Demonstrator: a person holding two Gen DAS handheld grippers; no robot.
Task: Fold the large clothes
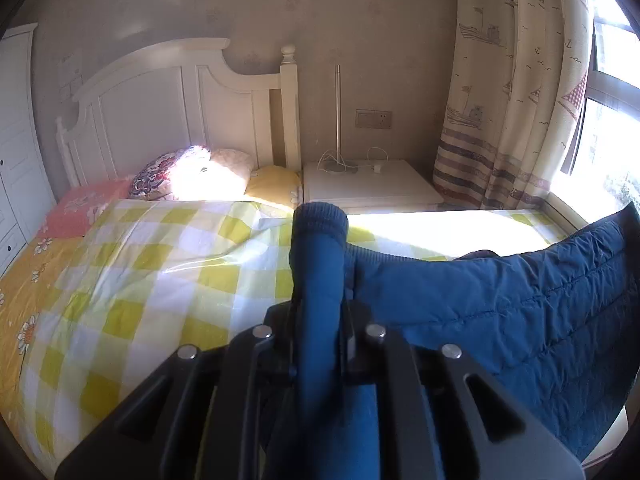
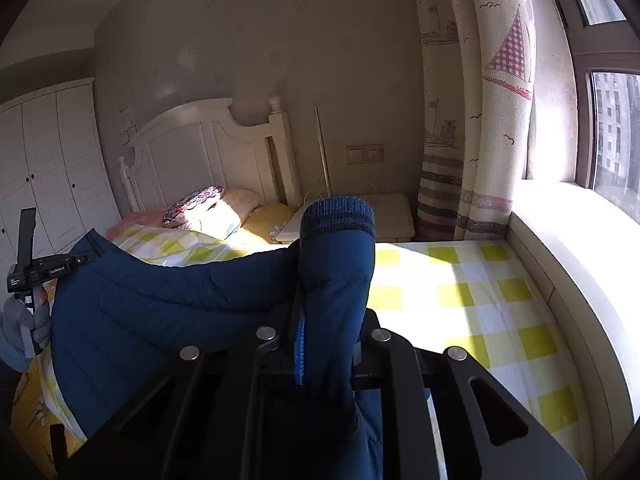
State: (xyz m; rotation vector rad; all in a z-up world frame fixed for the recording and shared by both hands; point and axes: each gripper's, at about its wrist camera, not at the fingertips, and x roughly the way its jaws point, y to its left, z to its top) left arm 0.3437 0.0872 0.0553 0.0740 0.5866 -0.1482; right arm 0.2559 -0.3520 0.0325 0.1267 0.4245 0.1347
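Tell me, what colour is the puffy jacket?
Dark blue; the jacket shows best in the right wrist view.

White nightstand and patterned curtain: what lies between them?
Nothing; the white nightstand sits directly beside the patterned curtain, with only beige wall behind, in the left wrist view.

The black left claw (image 1: 318,312) is clamped on a ribbed-cuffed sleeve (image 1: 320,256) of a quilted dark blue jacket (image 1: 520,312), held above a bed with a yellow-and-white checked cover (image 1: 160,264); a white nightstand (image 1: 372,184) stands beyond.
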